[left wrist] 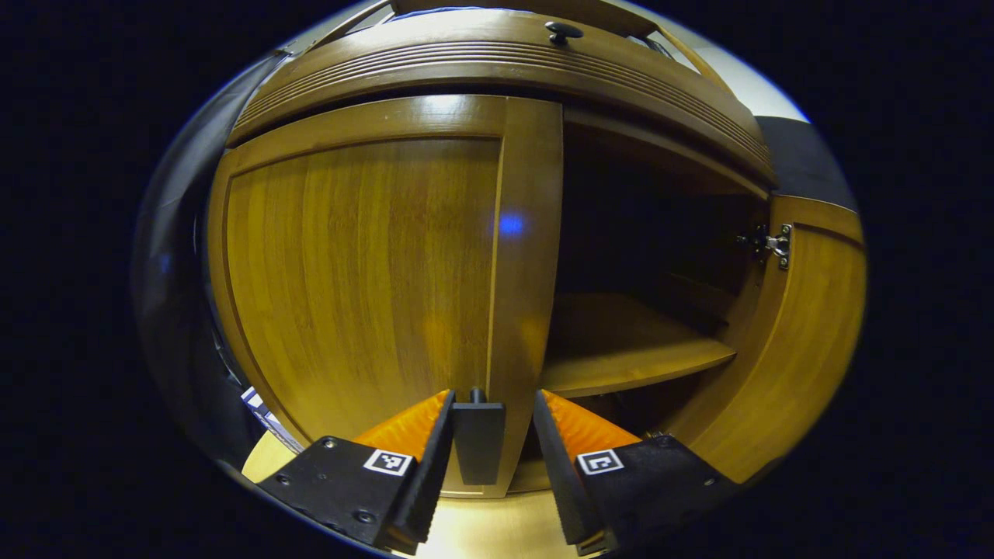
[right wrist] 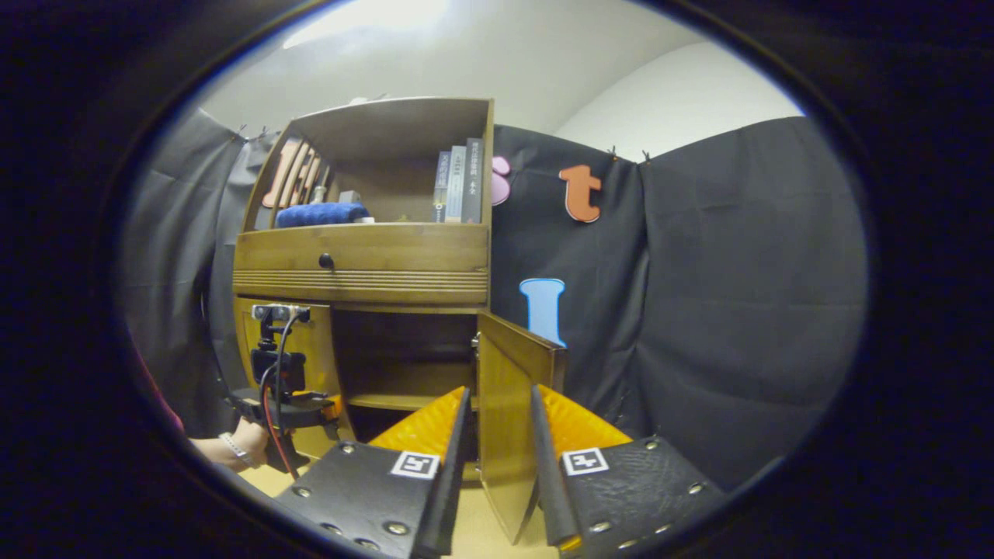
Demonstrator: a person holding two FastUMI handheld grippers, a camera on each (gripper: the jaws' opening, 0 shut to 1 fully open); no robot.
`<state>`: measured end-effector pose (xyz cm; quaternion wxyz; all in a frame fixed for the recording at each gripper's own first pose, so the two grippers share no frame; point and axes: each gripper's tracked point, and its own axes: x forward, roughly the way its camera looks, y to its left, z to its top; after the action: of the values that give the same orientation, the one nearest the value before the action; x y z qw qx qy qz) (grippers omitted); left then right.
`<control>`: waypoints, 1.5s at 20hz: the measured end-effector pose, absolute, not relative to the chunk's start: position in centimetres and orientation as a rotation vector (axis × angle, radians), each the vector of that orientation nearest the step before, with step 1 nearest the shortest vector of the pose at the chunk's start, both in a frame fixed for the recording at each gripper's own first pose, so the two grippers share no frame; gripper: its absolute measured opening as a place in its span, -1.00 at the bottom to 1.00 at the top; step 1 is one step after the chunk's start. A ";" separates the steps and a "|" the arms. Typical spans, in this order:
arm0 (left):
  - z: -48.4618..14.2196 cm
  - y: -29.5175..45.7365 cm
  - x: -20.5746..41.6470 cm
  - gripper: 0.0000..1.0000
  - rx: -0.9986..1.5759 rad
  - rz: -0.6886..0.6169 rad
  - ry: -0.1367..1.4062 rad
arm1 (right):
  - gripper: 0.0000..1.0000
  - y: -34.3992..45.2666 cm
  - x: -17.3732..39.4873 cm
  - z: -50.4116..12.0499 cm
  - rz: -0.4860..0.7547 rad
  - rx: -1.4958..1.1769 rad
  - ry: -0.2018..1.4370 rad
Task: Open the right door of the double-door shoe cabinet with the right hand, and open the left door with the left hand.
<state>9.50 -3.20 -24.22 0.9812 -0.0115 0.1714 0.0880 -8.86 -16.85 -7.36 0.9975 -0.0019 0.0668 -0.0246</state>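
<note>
two doors upright, right door (right wrist: 509, 435) swung outward between parted right claw (right wrist: 497, 458), left claw (left wrist: 491, 450) agape around left door (left wrist: 365, 272) handle (left wrist: 478, 439)

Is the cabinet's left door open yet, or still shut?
Shut. In the left gripper view the left door sits flush under the drawer front, its dark handle between the left gripper fingers, not yet pulled.

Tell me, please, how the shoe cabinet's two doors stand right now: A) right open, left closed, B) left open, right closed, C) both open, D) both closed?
A: the right door stands swung out between the right tongs, while the left door sits closed.
</note>
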 end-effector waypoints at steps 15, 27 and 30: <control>-23.9 -3.0 7.3 -0.33 -0.056 0.196 0.312 | 0.12 -15.3 -7.1 -8.7 0.030 0.011 0.161; -23.2 -2.8 2.4 -0.27 -0.105 0.215 0.311 | 0.12 -11.6 -6.1 -9.9 0.163 0.001 0.191; -23.1 -2.6 1.3 -0.33 -0.113 0.222 0.314 | 0.12 -10.9 -5.9 -10.3 0.189 0.002 0.200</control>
<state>1.34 -2.59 -23.13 0.9800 -0.0560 0.1557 0.1104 -5.88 -10.89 -10.26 0.9906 0.0009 0.0997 0.0941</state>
